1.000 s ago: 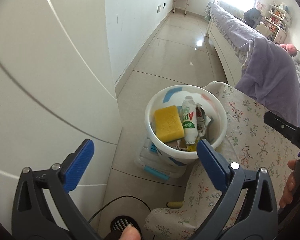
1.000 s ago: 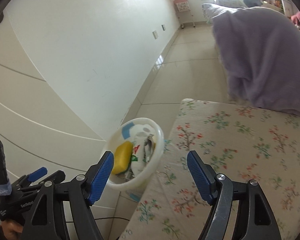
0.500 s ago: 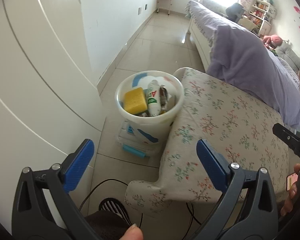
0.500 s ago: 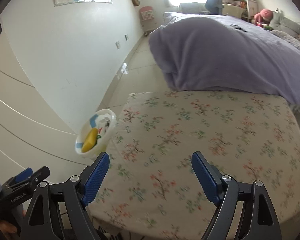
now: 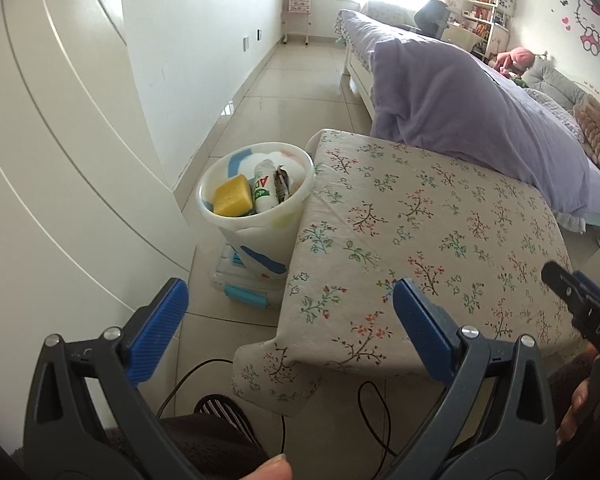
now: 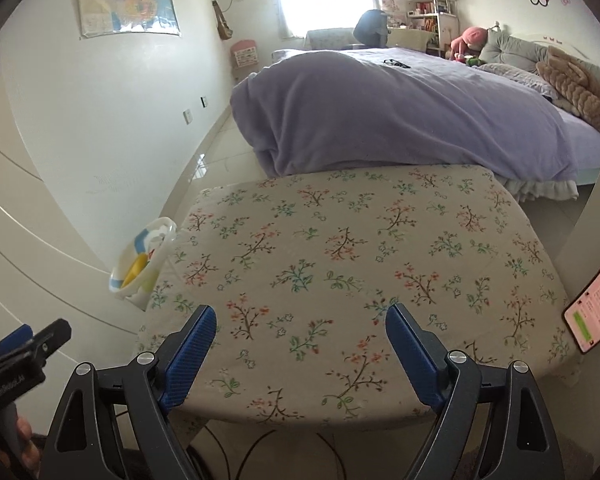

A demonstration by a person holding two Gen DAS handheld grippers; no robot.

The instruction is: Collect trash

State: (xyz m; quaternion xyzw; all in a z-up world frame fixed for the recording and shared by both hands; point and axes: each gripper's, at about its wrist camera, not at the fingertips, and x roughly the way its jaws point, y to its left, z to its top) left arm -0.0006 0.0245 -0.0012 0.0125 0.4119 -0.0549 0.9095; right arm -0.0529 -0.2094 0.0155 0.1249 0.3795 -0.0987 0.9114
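A bed (image 6: 400, 120) under a purple blanket (image 5: 472, 120) fills the room ahead of both grippers, beyond the far edge of the table. The table (image 6: 360, 264), covered in a floral cloth, lies directly in front of the right gripper (image 6: 300, 352) and ahead and to the right of the left gripper (image 5: 288, 328). A white wardrobe (image 5: 60, 160) stands to the left of both tools.

The white bin (image 5: 256, 224) sits on the floor ahead of the left gripper, touching the table's left edge; in the right view the bin (image 6: 144, 264) shows far to the left of the tool. It rests on a clear box (image 5: 244, 292) with blue clips. Inside it lie a yellow sponge (image 5: 233, 196), a white bottle (image 5: 263, 190) with green print and some crumpled wrapper (image 5: 282, 182).

A phone (image 6: 596, 300) with a lit screen stands at the right edge, right of the right gripper.

Both grippers hang with their 2 blue pads (image 5: 158, 330) spread wide apart and nothing between them. A black cable (image 5: 376, 420) loops on the floor under the table's near edge.
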